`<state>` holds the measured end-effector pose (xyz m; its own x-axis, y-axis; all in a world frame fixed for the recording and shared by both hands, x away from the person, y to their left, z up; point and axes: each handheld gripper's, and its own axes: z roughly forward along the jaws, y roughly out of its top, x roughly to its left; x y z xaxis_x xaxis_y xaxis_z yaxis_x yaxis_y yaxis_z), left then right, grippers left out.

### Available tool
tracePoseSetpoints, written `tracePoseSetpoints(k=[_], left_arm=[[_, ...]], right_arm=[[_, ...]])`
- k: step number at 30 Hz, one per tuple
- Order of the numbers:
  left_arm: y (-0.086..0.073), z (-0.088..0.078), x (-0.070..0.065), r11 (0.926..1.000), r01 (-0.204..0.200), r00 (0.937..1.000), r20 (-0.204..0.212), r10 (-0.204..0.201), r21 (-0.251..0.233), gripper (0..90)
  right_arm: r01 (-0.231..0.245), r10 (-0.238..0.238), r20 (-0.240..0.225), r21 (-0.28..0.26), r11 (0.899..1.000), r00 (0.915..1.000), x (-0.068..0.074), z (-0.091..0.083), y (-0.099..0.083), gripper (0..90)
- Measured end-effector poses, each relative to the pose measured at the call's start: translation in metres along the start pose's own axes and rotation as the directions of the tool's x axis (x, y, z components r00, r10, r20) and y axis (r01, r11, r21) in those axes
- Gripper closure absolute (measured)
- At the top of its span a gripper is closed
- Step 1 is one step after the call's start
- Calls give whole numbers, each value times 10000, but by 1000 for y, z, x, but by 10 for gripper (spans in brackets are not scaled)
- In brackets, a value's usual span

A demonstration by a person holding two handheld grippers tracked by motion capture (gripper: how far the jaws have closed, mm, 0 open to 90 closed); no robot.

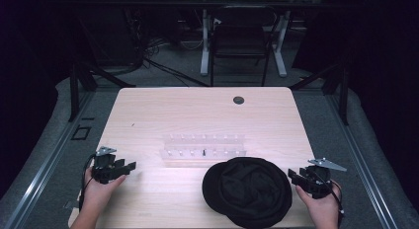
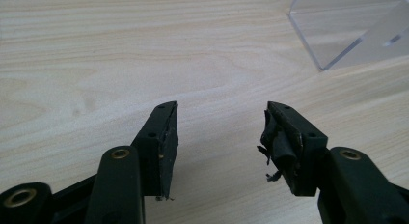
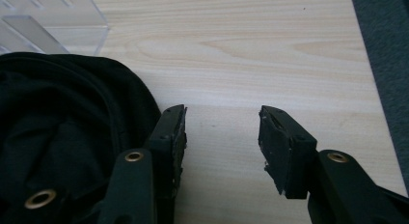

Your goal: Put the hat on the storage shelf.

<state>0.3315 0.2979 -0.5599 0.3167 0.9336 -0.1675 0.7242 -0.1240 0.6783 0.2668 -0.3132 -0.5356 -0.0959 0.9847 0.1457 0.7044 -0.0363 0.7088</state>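
A black cap lies on the wooden table near its front edge, right of centre. Behind it stands a clear acrylic rack with several pegs. My left gripper rests at the table's front left, held by a hand, jaws open over bare wood. My right gripper sits at the front right, just beside the cap's right edge, jaws open with nothing between them. In the right gripper view the cap lies left of the left jaw.
A dark round hole marks the table's far side. The rack's clear corner shows at the upper right of the left gripper view. Beyond the table stand a black chair and white table legs. Grey floor lies past the right edge.
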Motion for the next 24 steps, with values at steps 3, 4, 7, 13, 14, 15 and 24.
tracePoseSetpoints(k=[3,4,7,13,14,15,24], left_arm=[[0,-1,1,10000,44,10000,50,-44,78,456],[0,-1,1,10000,44,10000,50,-44,78,456],[0,1,1,9995,289,9994,196,-291,110,445],[-1,6,0,9983,342,9972,651,-373,470,445],[-1,6,0,9981,353,9969,689,-387,498,445],[-1,6,0,9981,356,9965,735,-393,504,445],[-2,6,-1,9979,399,9955,834,-442,520,445]], right_arm=[[-445,452,-304,254,9987,9985,-3,-4,4,533],[-445,452,-304,254,9987,9985,-3,-4,4,533],[-964,1049,-835,1003,9903,9910,-1,-6,14,544],[-165,312,-844,1693,9854,9959,13,-12,31,502],[-81,237,-866,1760,9844,9960,14,-13,33,496],[24,149,-903,1889,9820,9958,15,-14,36,491],[637,-526,-443,3054,9501,9976,18,-14,44,520]])
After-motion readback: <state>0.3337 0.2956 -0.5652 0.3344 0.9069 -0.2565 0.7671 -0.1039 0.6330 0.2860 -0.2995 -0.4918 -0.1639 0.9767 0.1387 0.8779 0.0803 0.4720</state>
